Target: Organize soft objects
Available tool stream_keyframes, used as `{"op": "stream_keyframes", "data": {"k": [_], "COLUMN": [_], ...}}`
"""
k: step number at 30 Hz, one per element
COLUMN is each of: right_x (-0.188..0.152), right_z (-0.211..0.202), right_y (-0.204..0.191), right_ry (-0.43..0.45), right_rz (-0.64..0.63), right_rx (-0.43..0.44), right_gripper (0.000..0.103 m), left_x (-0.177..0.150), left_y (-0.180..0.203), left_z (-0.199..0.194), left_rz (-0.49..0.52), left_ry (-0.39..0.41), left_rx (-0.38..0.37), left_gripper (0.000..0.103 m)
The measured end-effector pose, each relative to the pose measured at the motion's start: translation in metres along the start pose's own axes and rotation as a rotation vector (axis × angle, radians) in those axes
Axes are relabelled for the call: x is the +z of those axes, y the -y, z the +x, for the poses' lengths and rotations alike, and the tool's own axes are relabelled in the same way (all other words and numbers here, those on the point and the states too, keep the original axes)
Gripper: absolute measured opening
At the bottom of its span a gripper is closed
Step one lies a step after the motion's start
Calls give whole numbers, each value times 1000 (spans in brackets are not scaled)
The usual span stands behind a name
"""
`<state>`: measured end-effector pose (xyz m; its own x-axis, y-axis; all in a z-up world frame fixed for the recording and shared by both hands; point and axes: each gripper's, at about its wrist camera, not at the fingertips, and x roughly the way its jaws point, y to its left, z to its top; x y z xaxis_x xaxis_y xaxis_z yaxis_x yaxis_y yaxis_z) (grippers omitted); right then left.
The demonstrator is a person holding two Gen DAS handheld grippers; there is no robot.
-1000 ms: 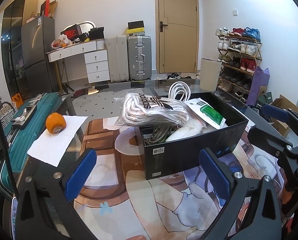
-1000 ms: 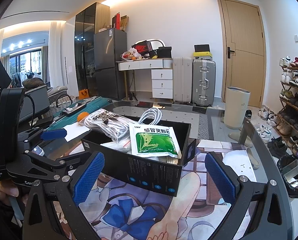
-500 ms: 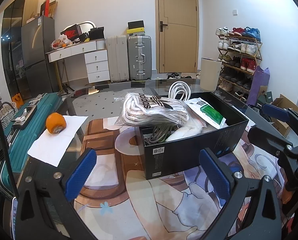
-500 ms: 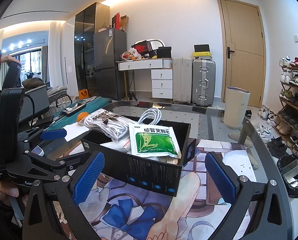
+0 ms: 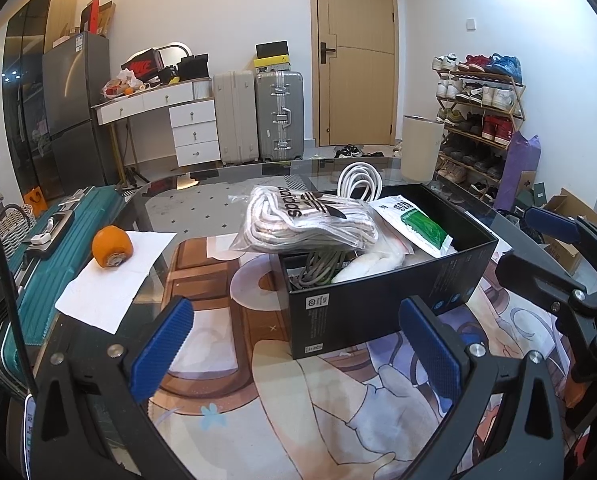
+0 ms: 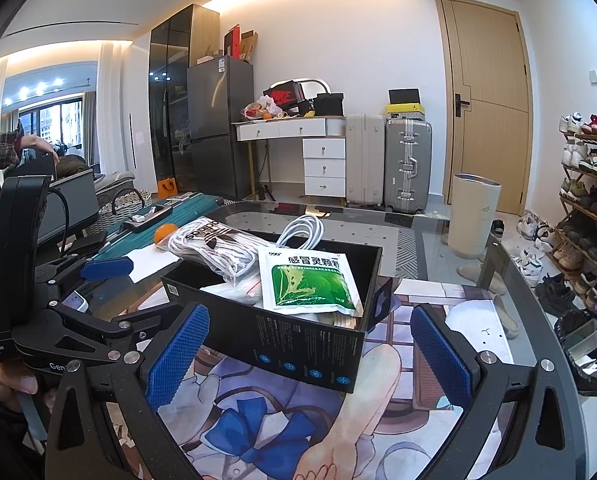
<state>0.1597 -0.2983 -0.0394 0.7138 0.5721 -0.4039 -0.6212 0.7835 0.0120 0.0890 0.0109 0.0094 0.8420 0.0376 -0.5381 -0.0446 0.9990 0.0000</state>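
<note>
Black box (image 5: 378, 304) of soft goods sits ahead of both splayed grippers.

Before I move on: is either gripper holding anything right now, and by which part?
Nothing is held. The left gripper and right gripper both have open, empty jaws, short of the black box.

a home: shoe rack (image 5: 478, 120), suitcases (image 5: 258, 116), fridge (image 6: 218, 124).

An open black cardboard box (image 5: 382, 304) sits on the glass tabletop (image 5: 202, 208). In it, a clear bag of white socks (image 5: 306, 220) overhangs the left wall, a green-and-white sachet (image 5: 414, 220) lies to its right, and a white coiled cable (image 5: 358, 180) stands behind. An orange fruit (image 5: 111, 246) rests on white paper (image 5: 110, 280), left of the box.
</note>
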Motion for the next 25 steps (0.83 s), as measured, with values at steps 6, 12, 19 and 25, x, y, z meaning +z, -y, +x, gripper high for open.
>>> {"op": "stream_keyframes", "data": {"k": [6, 12, 19, 25], "right_x": [0, 0, 0, 0], "right_z": [0, 0, 0, 1], "right_y": [0, 0, 0, 0], "right_ry": [0, 0, 0, 0], "right_rz": [-1, -1, 0, -1], "right_rx": [0, 0, 0, 0], "right_gripper": [102, 102, 102, 102], "left_x": [0, 0, 0, 0], "left_y": [0, 0, 0, 0], "left_z": [0, 0, 0, -1], "left_rz": [-2, -1, -1, 4], "left_ry": [0, 0, 0, 1], "left_rx": [1, 0, 2, 4], "left_gripper": [103, 103, 103, 103]}}
